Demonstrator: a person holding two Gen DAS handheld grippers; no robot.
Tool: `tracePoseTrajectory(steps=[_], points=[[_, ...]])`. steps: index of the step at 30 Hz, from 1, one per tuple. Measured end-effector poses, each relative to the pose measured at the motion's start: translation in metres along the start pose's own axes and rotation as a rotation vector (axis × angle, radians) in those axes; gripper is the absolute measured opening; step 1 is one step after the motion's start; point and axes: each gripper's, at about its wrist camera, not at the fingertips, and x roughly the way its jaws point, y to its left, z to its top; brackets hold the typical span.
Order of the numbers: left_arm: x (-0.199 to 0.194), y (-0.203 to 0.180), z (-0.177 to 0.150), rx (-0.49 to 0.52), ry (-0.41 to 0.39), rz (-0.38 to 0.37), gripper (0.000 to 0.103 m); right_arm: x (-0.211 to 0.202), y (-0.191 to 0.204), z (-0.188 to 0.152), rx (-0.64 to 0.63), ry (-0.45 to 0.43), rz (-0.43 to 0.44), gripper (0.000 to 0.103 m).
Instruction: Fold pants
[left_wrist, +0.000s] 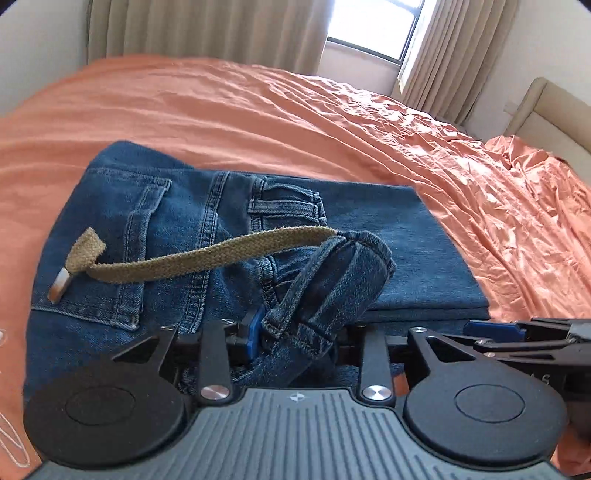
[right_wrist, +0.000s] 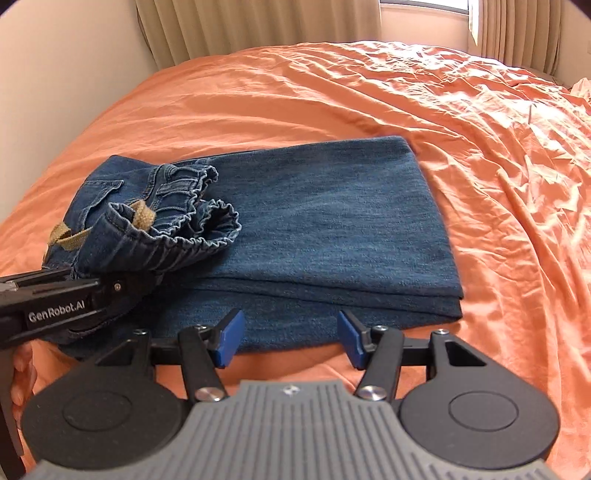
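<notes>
Pants (right_wrist: 325, 229) (dark blue jeans) are lying folded on the orange bed sheet (right_wrist: 369, 92), toward its near edge, with the elastic waistband (right_wrist: 177, 240) bunched up on the left end and a tan drawstring (left_wrist: 207, 254) trailing over the back pocket (left_wrist: 122, 251). The left gripper (left_wrist: 295, 339) has a fold of the waistband between its fingers, though I can't tell if it's really clamped. The right gripper (right_wrist: 290, 339) hangs by the near edge of the jeans, fingers apart, nothing in them.

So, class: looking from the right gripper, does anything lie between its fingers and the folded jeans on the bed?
Nothing visible does. The right gripper stands open at the near edge of the folded jeans, with only orange sheet below. The left gripper sits off to the side, at the bunched waistband.
</notes>
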Motion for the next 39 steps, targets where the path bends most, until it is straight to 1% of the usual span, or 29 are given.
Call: tracePoseTrajectory(steps=[1,2,4,5,6,7,8,14,15,18,20,24,26,27,29,31,35,37,39], points=[[0.0,0.002,0.002,-0.015,0.014,-0.012,0.038,-0.001,-0.002,-0.002,0.003,0.002,0.003,0.053],[-0.009,0.012,0.008,-0.023,0.025,-0.024,0.039,-0.002,-0.003,-0.003,0.007,0.003,0.004,0.053],[-0.012,0.017,0.011,-0.047,0.043,-0.06,0.044,-0.004,-0.004,-0.005,0.016,0.0,0.011,0.053],[-0.013,0.021,0.017,-0.078,0.057,-0.098,0.052,-0.005,-0.004,-0.005,0.019,-0.003,0.015,0.053],[-0.013,0.024,0.018,-0.12,0.069,-0.142,0.062,-0.007,-0.003,-0.005,0.021,-0.007,0.018,0.053],[-0.012,0.027,0.019,-0.161,0.078,-0.181,0.068,-0.009,-0.003,-0.004,0.021,-0.013,0.022,0.053],[-0.013,0.029,0.02,-0.19,0.082,-0.205,0.073,-0.011,-0.003,-0.004,0.02,-0.019,0.026,0.053],[-0.027,0.025,0.026,-0.201,0.057,-0.205,0.073,-0.029,0.007,0.005,-0.006,-0.062,0.058,0.054],[-0.032,0.025,0.029,-0.201,0.045,-0.2,0.07,-0.032,0.01,0.007,-0.01,-0.069,0.066,0.054],[-0.049,0.026,0.039,-0.179,0.0,-0.133,0.069,-0.038,0.019,0.016,-0.013,-0.079,0.092,0.054],[-0.06,0.031,0.045,-0.172,-0.029,-0.12,0.069,-0.04,0.026,0.022,-0.012,-0.084,0.117,0.054],[-0.072,0.05,0.051,-0.172,-0.071,-0.048,0.069,-0.04,0.039,0.033,-0.013,-0.103,0.162,0.053],[-0.074,0.066,0.052,-0.181,-0.084,-0.003,0.069,-0.037,0.043,0.039,-0.001,-0.104,0.183,0.053],[-0.073,0.074,0.052,-0.188,-0.088,0.008,0.069,-0.034,0.044,0.041,0.006,-0.104,0.195,0.053],[-0.071,0.087,0.052,-0.193,-0.092,0.03,0.069,-0.026,0.045,0.046,0.024,-0.096,0.216,0.053],[-0.069,0.097,0.051,-0.192,-0.096,0.059,0.069,-0.015,0.046,0.053,0.042,-0.085,0.236,0.048],[-0.062,0.112,0.048,-0.191,-0.095,0.094,0.069,0.013,0.048,0.068,0.088,-0.059,0.277,0.047],[-0.058,0.118,0.045,-0.194,-0.101,0.106,0.069,0.03,0.052,0.08,0.092,-0.059,0.286,0.047],[-0.051,0.127,0.043,-0.205,-0.104,0.116,0.069,0.047,0.056,0.09,0.097,-0.047,0.275,0.047]])
